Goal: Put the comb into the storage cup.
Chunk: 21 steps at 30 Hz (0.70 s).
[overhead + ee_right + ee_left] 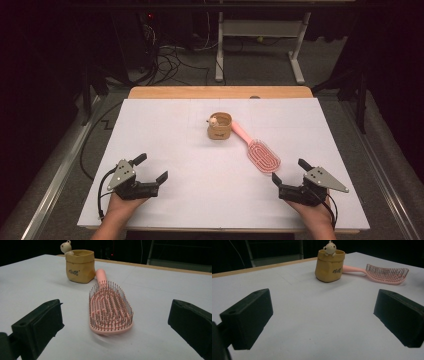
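The right gripper (291, 173) has its two black jaws spread wide with nothing between them, low over the near right part of the white table top (165, 130). Straight ahead of those jaws, in the right gripper view, lies the pink plastic paddle hairbrush (110, 310), bristles up, its broad head nearest the jaws and its handle running away toward the small tan paper-bag-shaped pot (80, 265). In the high view the brush head sits just beyond the right gripper, right of centre, and the handle end reaches the pot, touching it or just beside it; I cannot tell which.

The left gripper (152, 167) is equally wide open and empty at the near left, well apart from both things, its jaws aimed toward the pot (329, 265), which has a little cream bear figure (329, 248) peeking over its rim.

The likely step is grasping the brush with the right gripper. To do it well, I would go for the narrow handle or the neck rather than the bristled head, close across the width from the sides, and keep the jaws low so they catch the body. Care is needed near the pot: a nudge could tip it.
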Each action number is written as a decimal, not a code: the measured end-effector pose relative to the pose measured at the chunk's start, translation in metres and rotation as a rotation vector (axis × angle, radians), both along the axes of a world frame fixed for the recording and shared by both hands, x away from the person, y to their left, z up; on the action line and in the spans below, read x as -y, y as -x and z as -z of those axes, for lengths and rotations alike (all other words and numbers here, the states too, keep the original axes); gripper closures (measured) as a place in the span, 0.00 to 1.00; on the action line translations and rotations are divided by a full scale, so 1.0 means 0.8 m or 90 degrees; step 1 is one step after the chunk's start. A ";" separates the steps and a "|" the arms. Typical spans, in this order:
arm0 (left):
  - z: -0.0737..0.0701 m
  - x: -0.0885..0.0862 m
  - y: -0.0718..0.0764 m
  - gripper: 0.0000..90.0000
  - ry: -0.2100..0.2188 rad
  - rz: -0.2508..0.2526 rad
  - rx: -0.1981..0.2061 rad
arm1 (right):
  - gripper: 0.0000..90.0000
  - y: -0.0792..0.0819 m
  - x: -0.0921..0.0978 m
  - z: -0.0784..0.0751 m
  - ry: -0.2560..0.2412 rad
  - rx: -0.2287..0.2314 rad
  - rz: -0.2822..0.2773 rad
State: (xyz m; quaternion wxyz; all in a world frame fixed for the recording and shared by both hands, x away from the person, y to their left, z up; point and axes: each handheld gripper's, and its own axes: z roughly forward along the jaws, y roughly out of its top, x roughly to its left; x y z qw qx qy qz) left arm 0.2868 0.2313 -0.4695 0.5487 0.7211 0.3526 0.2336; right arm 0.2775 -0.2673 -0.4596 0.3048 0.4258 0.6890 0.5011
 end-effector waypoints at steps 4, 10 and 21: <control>0.001 0.001 0.000 0.03 -0.005 -0.001 0.003 | 0.01 0.001 0.001 -0.001 -0.001 0.002 0.004; 0.002 0.002 -0.002 0.04 -0.008 -0.001 -0.008 | 0.01 0.001 0.001 -0.003 -0.001 0.006 0.004; 0.003 0.003 -0.004 0.04 -0.009 0.008 -0.020 | 0.01 0.000 0.001 -0.004 0.005 0.001 0.000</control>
